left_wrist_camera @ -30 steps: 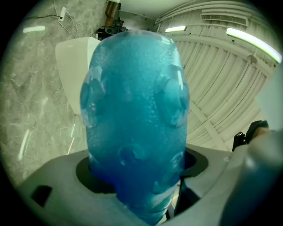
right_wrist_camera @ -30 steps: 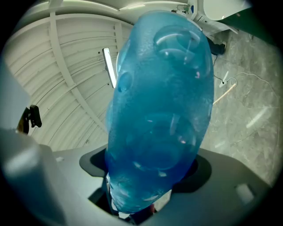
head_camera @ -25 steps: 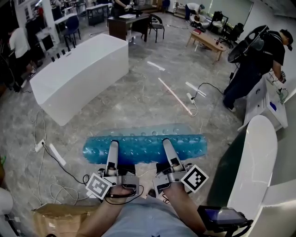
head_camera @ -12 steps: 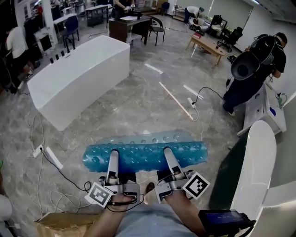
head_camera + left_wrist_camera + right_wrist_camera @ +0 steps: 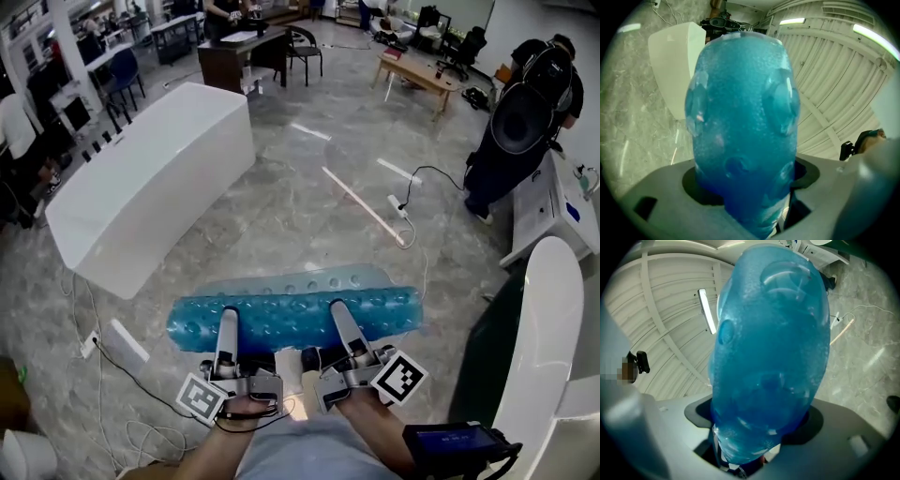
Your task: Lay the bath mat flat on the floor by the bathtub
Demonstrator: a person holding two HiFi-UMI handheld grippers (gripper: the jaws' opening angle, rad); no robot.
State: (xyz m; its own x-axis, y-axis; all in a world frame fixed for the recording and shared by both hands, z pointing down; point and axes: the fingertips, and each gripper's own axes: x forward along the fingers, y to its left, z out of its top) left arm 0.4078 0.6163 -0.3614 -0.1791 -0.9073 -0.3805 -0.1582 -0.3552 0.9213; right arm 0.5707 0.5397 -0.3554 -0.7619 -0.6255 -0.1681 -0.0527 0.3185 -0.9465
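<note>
A translucent blue bath mat (image 5: 295, 307) with round suction bumps hangs stretched crosswise in front of me, above the grey marble floor. My left gripper (image 5: 227, 319) is shut on its near edge towards the left, my right gripper (image 5: 339, 311) is shut on the near edge towards the right. In the left gripper view the blue mat (image 5: 740, 126) fills the space between the jaws. The right gripper view shows the same mat (image 5: 768, 357) bulging between the jaws. A white bathtub (image 5: 145, 183) stands ahead on the left.
Cables and a power strip (image 5: 127, 339) lie on the floor at the left. A second white tub (image 5: 539, 356) stands close on the right. A person in dark clothes (image 5: 520, 112) stands at the right back. Desks and chairs stand at the far end.
The view has shifted a little, so the bathtub and the person at the right sit lower and nearer. Both grippers keep their hold on the mat.
</note>
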